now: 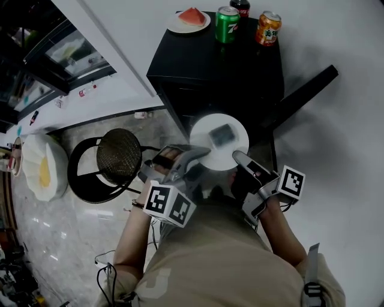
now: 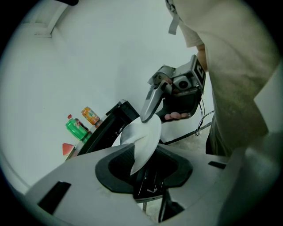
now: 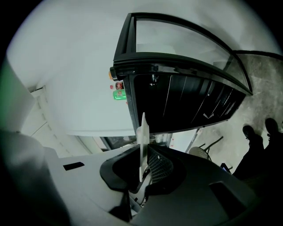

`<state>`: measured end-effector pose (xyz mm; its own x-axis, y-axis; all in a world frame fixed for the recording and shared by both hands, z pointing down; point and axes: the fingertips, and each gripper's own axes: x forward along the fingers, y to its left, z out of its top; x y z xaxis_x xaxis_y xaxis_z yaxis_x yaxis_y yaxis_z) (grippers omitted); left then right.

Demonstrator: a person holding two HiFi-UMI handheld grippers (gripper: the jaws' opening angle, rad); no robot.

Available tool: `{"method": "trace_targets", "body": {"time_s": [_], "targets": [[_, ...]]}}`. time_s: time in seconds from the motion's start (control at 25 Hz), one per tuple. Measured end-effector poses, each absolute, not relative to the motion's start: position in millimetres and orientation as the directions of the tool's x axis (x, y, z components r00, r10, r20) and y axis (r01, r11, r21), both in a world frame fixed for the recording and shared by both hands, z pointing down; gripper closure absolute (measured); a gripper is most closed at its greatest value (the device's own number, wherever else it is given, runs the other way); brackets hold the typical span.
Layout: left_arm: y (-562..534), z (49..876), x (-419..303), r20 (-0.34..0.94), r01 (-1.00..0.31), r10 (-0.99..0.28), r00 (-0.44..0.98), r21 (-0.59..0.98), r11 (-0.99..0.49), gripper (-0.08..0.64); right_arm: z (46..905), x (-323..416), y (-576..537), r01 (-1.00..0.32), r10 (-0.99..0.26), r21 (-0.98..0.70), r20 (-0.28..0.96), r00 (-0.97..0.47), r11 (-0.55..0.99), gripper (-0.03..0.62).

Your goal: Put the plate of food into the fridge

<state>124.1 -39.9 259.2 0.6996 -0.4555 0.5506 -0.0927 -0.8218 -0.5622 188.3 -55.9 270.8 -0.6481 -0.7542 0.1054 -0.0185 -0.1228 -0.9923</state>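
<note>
I hold a white plate with a dark piece of food between both grippers, in front of the black mini fridge. My left gripper is shut on the plate's near-left rim, and my right gripper is shut on its near-right rim. In the left gripper view the plate rises tilted out of my left gripper, and the right gripper's finger clamps its far edge. The right gripper view shows the plate edge-on in my right gripper, with the fridge beyond, its door closed.
On the fridge top stand a small plate of watermelon, a green can, an orange can and a dark bottle. A black stool with a round mesh seat stands left of me. A white dish lies at the far left.
</note>
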Motion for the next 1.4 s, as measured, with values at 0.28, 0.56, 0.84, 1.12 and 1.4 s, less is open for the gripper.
{"method": "trace_targets", "body": {"time_s": [0.28,0.56,0.84,1.12,1.4], "targets": [[-33,266,122,0.554,-0.142,-0.485,0.677,-0.548,-0.824,0.449,277,187,-50,-0.023,-0.740,-0.992,0.109,-0.664,-0.126,0.546],[-32,266,121,0.555,-0.179,-0.508,0.658,-0.540,-0.822,0.425,279,189,-46,-0.031,-0.735,-0.991,0.120,-0.668,-0.133,0.552],[-24,279,114,0.599,-0.182,-0.505,0.621,-0.517,-0.837,0.419,293,183,-38,-0.025,-0.709,-0.988,0.128,-0.694,-0.154,0.552],[-16,290,106,0.617,-0.211,-0.492,0.615,-0.472,-0.856,0.411,303,175,-31,-0.034,-0.700,-0.986,0.142,-0.700,-0.166,0.551],[-8,297,95,0.618,-0.201,-0.467,0.633,-0.451,-0.870,0.410,309,164,-20,-0.061,-0.706,-0.982,0.171,-0.688,-0.179,0.551]]}}
